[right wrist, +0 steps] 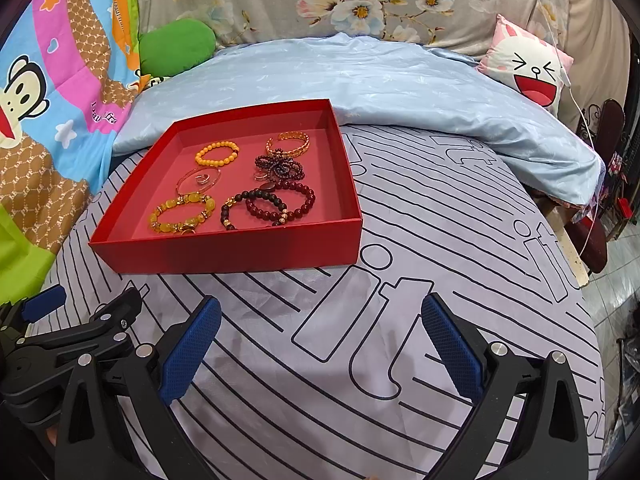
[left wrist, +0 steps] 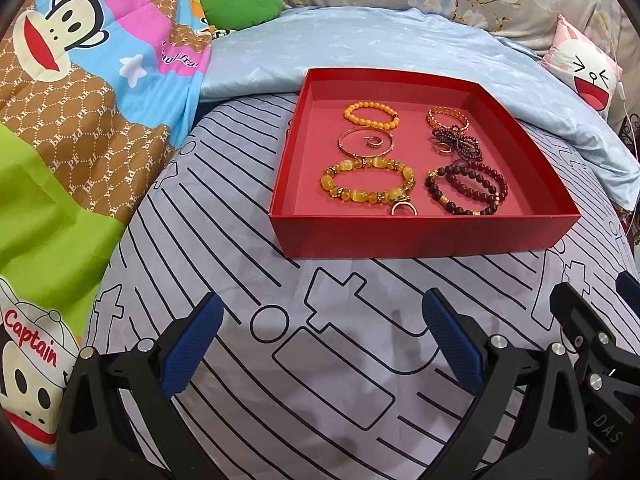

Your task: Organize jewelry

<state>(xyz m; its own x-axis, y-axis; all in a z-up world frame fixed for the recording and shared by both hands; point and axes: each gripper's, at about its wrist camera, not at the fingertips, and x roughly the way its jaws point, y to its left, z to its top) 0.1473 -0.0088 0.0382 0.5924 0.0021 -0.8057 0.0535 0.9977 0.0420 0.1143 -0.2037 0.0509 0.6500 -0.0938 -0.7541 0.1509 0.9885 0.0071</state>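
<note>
A shallow red box lies on the bed and holds several pieces of jewelry. An orange bead bracelet, a thin bangle with a small ring inside, and a yellow bead bracelet fill the left column. A gold cuff, a dark purple beaded piece and dark red bead bracelets fill the right column. My left gripper hovers open in front of the box, empty. My right gripper is open beside it, to the box's right.
The bed has a lilac sheet with black line print. A light blue quilt lies folded behind the box. A cartoon monkey blanket is at the left, a rabbit cushion at the back right. The bed edge and floor are at the right.
</note>
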